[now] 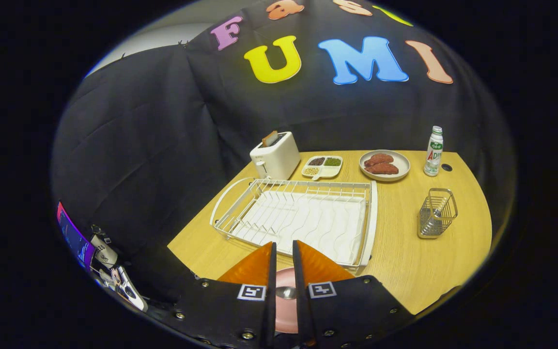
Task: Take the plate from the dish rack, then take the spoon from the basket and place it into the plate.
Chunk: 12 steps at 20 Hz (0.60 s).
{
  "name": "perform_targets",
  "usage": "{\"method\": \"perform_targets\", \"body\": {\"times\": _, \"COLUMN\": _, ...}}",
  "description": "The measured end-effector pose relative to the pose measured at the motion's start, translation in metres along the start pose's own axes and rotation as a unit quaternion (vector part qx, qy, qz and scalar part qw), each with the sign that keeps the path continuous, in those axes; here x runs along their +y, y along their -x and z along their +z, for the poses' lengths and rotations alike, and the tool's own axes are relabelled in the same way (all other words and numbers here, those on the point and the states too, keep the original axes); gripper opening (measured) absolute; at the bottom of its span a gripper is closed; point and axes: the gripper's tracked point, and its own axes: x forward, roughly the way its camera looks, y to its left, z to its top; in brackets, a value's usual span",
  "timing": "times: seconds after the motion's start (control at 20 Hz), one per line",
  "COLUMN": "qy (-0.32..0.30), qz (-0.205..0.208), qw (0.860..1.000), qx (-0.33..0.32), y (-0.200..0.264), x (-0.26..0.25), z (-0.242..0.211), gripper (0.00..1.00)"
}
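My gripper (284, 247) hangs high over the near edge of the wooden table (405, 261). Its fingers stand almost together with only a narrow slit between them, and I see nothing held at the tips. Through that slit, below the fingers, shows a strip of the pink plate (284, 315), with the metal bowl of the spoon (286, 292) lying on it. The white wire dish rack (303, 218) just beyond the fingertips holds no dishes. To its right stands the small wire basket (437, 213); I cannot tell what is inside.
At the back of the table stand a white toaster (275, 156), a divided tray of beans (322, 166), a plate of meat (384, 165) and a bottle (434, 151). Black cloth walls close in behind and to the left.
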Motion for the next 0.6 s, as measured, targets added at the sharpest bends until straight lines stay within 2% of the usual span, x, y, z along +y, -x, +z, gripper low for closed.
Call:
{"method": "perform_targets", "body": {"times": 0.25, "qy": 0.016, "qz": -0.052, "qw": 0.994, "qx": -0.099, "y": 0.037, "x": -0.036, "z": 0.071, "gripper": 0.18}}
{"method": "perform_targets", "body": {"times": 0.6, "qy": 0.036, "qz": -0.114, "qw": 0.968, "qx": -0.221, "y": 0.099, "x": -0.083, "z": 0.171, "gripper": 0.18}}
